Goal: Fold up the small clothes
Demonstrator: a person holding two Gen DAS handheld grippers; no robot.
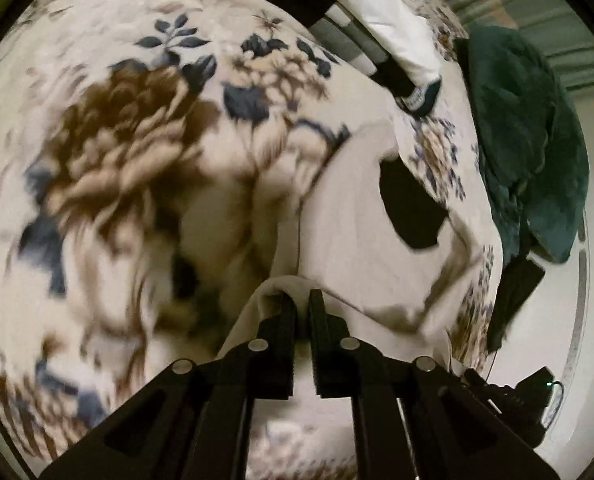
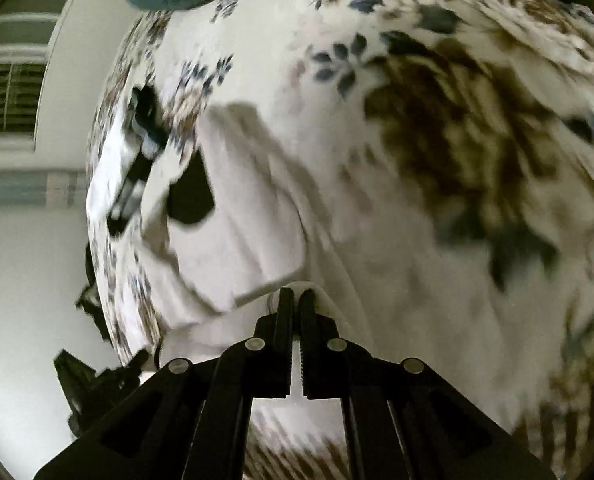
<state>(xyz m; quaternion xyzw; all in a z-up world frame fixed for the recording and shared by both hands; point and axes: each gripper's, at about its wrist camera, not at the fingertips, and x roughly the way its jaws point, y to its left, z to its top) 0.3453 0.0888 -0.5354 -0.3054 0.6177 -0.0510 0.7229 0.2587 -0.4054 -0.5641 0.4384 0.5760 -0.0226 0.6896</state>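
A small white garment (image 1: 361,232) with a black patch (image 1: 411,208) lies on a floral blanket (image 1: 129,128). My left gripper (image 1: 302,298) is shut on the garment's near edge, cloth bunched over its fingers. In the right wrist view the same white garment (image 2: 241,224) with its black patch (image 2: 189,196) stretches away to the left. My right gripper (image 2: 295,295) is shut on another part of its hem. Both views are motion-blurred.
A stack of folded clothes (image 1: 377,28), white, grey and dark, lies further back on the blanket; it also shows in the right wrist view (image 2: 137,160). A dark green garment (image 1: 529,136) lies at the bed's edge. The other gripper's body (image 1: 513,404) shows low right.
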